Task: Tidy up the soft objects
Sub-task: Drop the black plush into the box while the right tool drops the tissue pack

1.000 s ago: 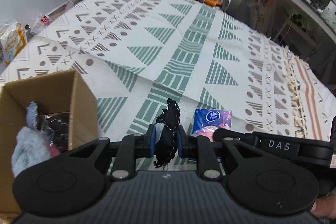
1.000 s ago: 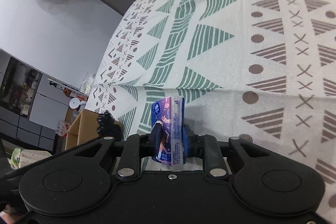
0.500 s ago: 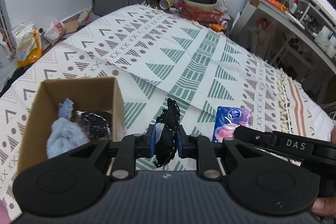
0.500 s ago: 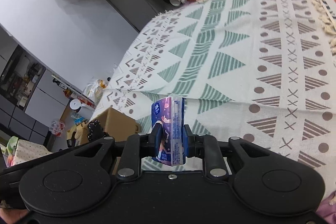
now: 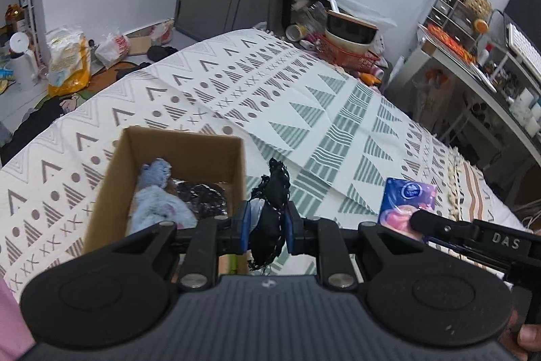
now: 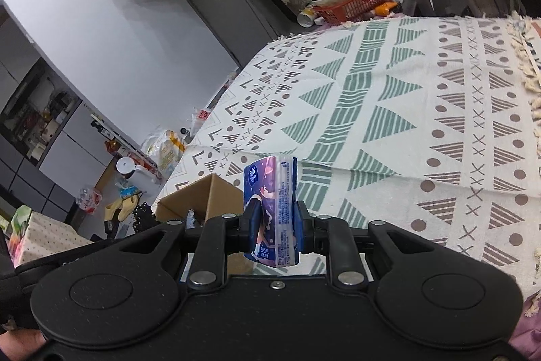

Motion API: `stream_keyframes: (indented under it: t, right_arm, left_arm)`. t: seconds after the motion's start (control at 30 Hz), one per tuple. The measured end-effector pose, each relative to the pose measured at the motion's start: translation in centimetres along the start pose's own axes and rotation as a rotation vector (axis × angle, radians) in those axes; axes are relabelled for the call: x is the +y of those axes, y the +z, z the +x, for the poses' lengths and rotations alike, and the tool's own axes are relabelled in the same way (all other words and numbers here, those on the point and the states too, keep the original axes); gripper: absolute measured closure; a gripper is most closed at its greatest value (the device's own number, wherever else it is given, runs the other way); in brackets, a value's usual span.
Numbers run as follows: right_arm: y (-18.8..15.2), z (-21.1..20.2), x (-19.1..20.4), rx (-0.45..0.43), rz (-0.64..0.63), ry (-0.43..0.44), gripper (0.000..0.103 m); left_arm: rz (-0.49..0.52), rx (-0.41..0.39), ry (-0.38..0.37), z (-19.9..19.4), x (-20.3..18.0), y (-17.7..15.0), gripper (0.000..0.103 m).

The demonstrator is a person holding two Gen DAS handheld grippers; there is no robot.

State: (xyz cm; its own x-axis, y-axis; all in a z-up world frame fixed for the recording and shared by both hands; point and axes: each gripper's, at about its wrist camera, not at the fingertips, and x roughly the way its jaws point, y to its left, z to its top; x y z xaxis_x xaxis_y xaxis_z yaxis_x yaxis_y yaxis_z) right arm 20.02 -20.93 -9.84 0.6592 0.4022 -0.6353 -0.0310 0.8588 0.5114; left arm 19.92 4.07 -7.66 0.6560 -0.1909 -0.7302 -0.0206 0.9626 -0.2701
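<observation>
Brown corrugated cardboard forms the open box sitting just left of and beyond your left gripper; its near right corner lies almost under the left finger pad, while the box's far wall and left wall have bare patterned bedspread around them. Ahead of both pairs of fingers the spread runs wide and flat, green triangles and brown dots on cream weave, out to a fringed edge on the right.

Your left fingers are closed tight on a black lacy fabric piece, crumpled and frayed, sticking up above the pads and dangling a little below them. Inside the box, left of those fingers, lies a fluffy light-blue plush item against a dark, shiny crinkled thing, possibly foil or sequined cloth.

Your right gripper is clamped on a blue tissue pack, a soft plastic-wrapped block held upright between the pads, its top rising above them. In the left wrist view that pack shows to the right of the left fingers, with the right gripper's black arm across its lower corner. The box is left of and beyond the right fingers.

Both grippers are held level above the spread, side by side; your right hand shows at the lower right corner.
</observation>
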Motion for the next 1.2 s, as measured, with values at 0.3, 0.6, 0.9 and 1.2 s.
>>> stream_keyframes:
  t: [0.3,0.6,0.9,1.2]
  right_arm:
    - [-0.3,0.4,3.4,0.004,-0.052,0.008,0.082]
    - [-0.7,2.0,6.5,0.025,-0.088,0.026,0.082]
    - [-1.2,4.1,9.4,0.052,-0.125,0.042,0.082]
    - [-1.8,5.8,11.0,0.071,-0.128,0.045,0.082]
  left_arm:
    - [-0.099,-0.014,0.007,-0.6,4.4,0.8,0.084]
    - [-0.161,-0.008,0.001,-0.5,7.5,0.9,0.083]
    - [-0.149,0.054,-0.033,0.4,7.8,0.0,0.083]
    - [-0.202,0.104,-0.052,1.1,9.4,-0.2,0.066]
